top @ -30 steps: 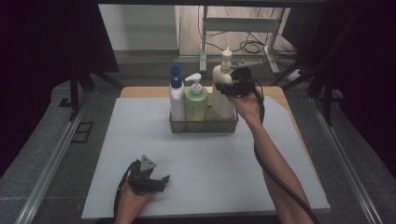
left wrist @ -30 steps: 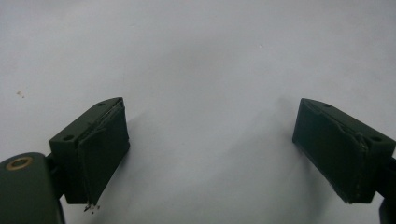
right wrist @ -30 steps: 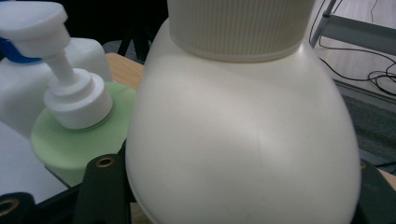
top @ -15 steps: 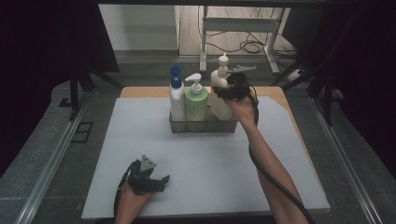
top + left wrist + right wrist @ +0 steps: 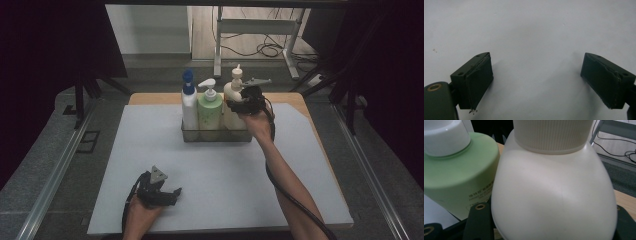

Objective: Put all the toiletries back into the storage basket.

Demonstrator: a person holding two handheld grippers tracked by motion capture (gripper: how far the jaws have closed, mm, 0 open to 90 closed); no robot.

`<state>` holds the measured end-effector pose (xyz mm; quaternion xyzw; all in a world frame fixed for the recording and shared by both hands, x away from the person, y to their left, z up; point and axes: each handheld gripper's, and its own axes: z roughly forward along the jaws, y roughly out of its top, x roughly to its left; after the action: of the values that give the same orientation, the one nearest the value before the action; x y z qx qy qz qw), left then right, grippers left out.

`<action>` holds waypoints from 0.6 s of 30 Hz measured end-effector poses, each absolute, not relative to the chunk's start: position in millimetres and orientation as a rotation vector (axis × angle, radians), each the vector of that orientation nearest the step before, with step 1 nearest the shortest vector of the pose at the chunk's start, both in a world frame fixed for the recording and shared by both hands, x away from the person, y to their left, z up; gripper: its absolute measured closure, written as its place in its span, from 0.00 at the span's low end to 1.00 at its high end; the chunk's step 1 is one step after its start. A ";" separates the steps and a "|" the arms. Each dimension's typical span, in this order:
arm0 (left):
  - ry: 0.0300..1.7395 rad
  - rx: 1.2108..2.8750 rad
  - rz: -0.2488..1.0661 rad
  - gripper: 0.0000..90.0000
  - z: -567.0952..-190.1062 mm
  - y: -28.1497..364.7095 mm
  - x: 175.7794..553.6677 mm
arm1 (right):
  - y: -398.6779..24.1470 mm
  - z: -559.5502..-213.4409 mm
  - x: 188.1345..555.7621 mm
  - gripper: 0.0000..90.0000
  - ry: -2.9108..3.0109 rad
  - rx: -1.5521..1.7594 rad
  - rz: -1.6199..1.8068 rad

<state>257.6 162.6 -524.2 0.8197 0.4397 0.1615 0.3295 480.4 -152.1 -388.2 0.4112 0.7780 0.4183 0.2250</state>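
While its jaws pinch the cream plastic pump bottle (image 5: 554, 195) at the shoulders, the right gripper (image 5: 245, 102) holds it in the clear rectangular caddy (image 5: 216, 135) at twelve o'clock on the desk (image 5: 300, 175), beside the pale green pump bottle (image 5: 210, 110) and the white blue-capped bottle (image 5: 189, 102). The left gripper (image 5: 160, 192) rests at seven o'clock, jaws spread, nothing between.

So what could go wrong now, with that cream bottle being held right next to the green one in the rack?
The right gripper clamps the cream bottle on its rounded, smooth shoulder, so it might slip or twist in the jaws. The green bottle stands close against it; a sideways nudge could tip that one or rock the clear rack. The left gripper rests open on the white mat, far from the rack, so nothing steadies it.
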 end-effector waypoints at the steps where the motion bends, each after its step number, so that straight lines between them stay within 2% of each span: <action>1: 1.150 2.145 0.423 0.12 -524.2 162.6 257.6 | -151.9 -389.0 479.7 0.44 2.151 1.138 1.149; 18: 1.149 2.146 0.424 0.12 -524.2 162.6 257.5 | -151.2 -406.3 473.6 0.44 2.182 1.151 1.109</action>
<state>257.5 162.6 -524.2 0.8200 0.4392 0.1621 0.3292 473.6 -151.2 -406.3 0.4155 0.7876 0.4001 0.2166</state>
